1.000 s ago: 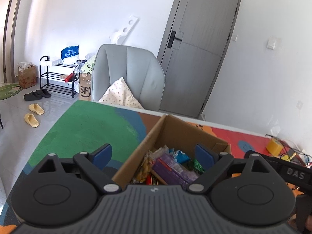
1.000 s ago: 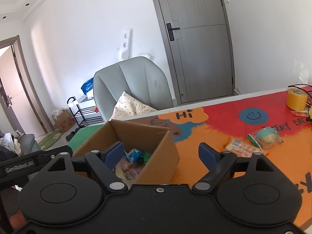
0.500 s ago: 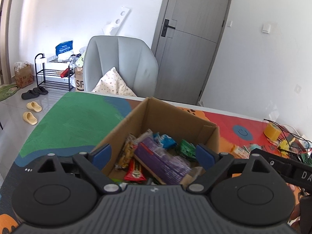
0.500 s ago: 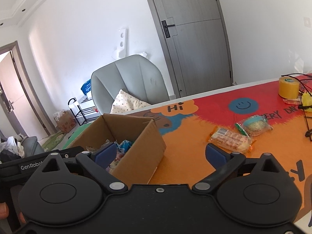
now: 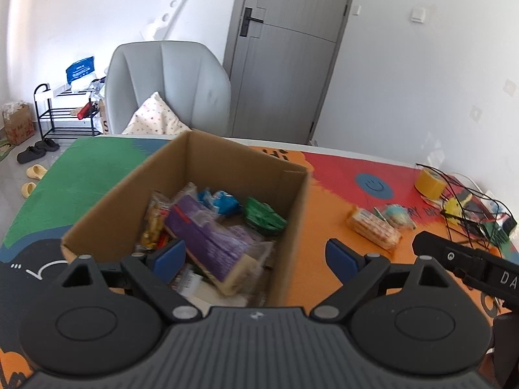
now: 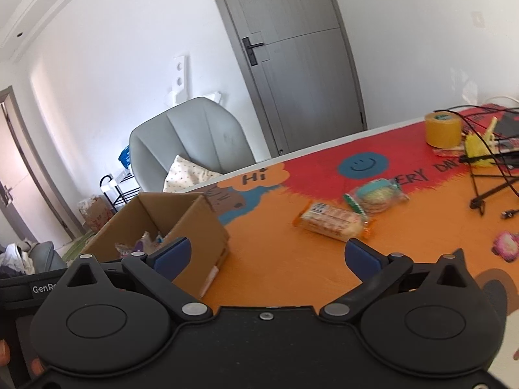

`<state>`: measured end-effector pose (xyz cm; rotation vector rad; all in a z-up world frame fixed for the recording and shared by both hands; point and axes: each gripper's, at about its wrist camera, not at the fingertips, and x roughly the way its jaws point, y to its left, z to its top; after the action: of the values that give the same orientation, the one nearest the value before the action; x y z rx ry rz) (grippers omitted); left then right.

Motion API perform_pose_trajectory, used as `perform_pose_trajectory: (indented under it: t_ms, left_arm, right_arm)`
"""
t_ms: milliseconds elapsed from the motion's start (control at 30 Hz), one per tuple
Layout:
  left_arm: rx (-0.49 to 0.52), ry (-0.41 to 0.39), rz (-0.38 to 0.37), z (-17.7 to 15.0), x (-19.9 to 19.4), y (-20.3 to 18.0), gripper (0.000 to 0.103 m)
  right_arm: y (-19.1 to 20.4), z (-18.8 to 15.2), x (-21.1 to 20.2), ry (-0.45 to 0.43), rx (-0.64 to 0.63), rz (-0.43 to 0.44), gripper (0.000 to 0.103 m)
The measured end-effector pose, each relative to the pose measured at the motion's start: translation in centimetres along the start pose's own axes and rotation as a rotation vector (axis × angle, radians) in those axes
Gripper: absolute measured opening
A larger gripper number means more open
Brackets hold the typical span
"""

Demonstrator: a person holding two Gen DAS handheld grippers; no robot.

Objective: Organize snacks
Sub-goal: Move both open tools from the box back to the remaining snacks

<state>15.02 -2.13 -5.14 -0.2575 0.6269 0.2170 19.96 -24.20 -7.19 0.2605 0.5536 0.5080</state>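
1. At the left of the table the cardboard box (image 5: pixel 201 201) stands open, already holding a purple packet (image 5: pixel 207 243), a green packet (image 5: pixel 264 215) and a blue one (image 5: pixel 222 201) among other wrappers.
2. The left gripper (image 5: pixel 256 261) hovers above the box's near right corner, jaws wide apart and nothing between them; if it drops here, its right finger could catch the box wall and shove the box.
3. The right gripper (image 6: pixel 266 257) points at bare orange mat (image 6: pixel 275 259) beside the box, its jaws opening, empty.
4. Ahead of it lies a long cracker packet (image 6: pixel 332 222), and just beyond, a round snack in a clear wrapper (image 6: pixel 376 196); the two lie close together, so a careless close may snag both wrappers or slide the slick packet away.
5. Farther right, a small pink packet (image 6: pixel 506 245) sits near the black cables (image 6: pixel 486 178) and the yellow tape roll (image 6: pixel 442 129); reaching for it risks hooking a cable.
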Motion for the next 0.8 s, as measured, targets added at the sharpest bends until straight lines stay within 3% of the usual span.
perform_pose_trajectory:
  t_ms: [400, 800]
  left_arm:
    - [0.069, -0.042, -0.086, 0.0, 0.4, -5.5, 0.092]
    - [0.045, -0.017, -0.115, 1.6, 4.6, -10.5, 0.091]
  right_arm:
    - [-5.8, 0.3, -1.2, -0.037, 0.071, -0.042, 0.103]
    - [-10.1, 3.4, 1.4, -0.064, 0.032, -0.068, 0.101]
